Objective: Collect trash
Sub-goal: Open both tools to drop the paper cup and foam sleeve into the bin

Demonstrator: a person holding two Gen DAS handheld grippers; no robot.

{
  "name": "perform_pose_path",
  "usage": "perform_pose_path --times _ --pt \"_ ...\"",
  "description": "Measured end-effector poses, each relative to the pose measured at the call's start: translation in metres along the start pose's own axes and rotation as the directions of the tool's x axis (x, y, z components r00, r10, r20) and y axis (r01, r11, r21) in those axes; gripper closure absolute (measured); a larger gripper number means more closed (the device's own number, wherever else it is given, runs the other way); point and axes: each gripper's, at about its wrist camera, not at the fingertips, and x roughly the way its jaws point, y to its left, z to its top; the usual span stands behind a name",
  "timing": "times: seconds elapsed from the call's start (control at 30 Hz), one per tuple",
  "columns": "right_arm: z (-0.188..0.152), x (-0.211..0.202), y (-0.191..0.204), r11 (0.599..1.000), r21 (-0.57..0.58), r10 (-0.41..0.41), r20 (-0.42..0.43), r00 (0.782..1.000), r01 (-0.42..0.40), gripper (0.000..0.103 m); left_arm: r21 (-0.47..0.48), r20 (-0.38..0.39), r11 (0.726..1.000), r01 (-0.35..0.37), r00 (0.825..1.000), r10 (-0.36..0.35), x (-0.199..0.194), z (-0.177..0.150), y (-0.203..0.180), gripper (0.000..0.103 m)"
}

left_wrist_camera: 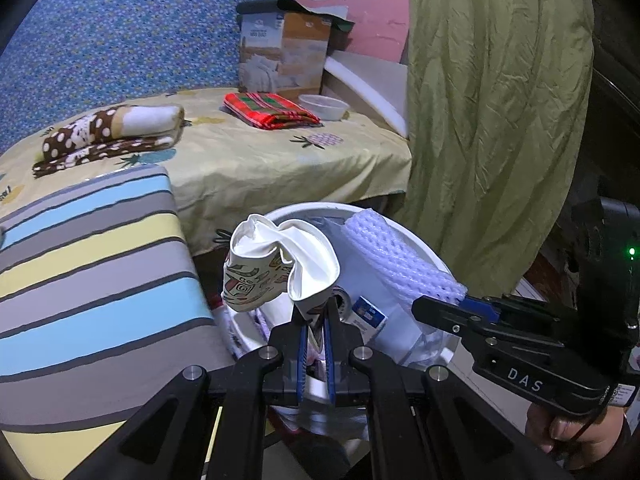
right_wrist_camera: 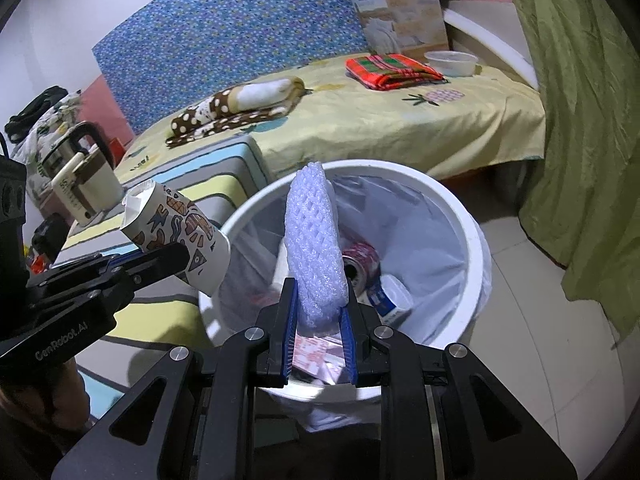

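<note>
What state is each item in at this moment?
Patterned paper cup: crumpled, clamped in left hand-held gripper, over bin.
White foam net sleeve: gripped by right hand-held gripper, over bin.
White round trash bin: lined, partly filled.
Red drink can: lying inside bin.
Red plaid cloth: folded on bed.

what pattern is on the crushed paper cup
White with brown, orange and blue doodle shapes on the crushed paper cup; clearest in the right wrist view.

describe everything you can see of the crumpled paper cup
The paper cup is white inside, printed outside with brown, orange and dark doodle shapes. Its rim is crushed and folded inward. The left gripper pinches its lower end between blue pads, holding it tilted just over the near-left rim of the white lined trash bin. Nothing else touches it.
</note>
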Motion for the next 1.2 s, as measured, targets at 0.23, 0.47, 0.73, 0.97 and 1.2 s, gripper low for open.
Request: perform_pose_path --times 0.23,0.47,0.73,0.97,1.2 --pt "0.000 0.007 -0.011 1.000 0.018 -0.017 -0.021 1.000 0.018 0.081 0.003 -0.036 1.000 0.024 0.999 -0.024 0.021 -0.003 -0.002 0.096" --pt "0.004 0.016 -0.016 1.000 0.020 -0.020 -0.041 0.999 0.021 0.076 0.015 -0.053 0.999 0.045 0.998 -0.044 0.039 0.000 -0.007 0.093" --pt "0.001 0.012 -0.017 0.999 0.022 -0.038 -0.024 0.999 0.039 0.066 0.000 -0.041 0.998 0.056 0.998 -0.056 0.040 0.001 -0.004 0.071" --pt "0.003 0.006 -0.013 0.999 0.021 -0.045 -0.003 0.999 0.045 0.065 -0.018 -0.021 0.999 0.040 0.999 -0.040 0.025 0.000 -0.002 0.071" --pt "0.000 -0.010 -0.006 0.999 0.016 -0.045 0.030 0.999 0.044 0.061 -0.015 0.003 1.000 0.003 1.000 -0.002 -0.001 -0.008 -0.003 0.071"
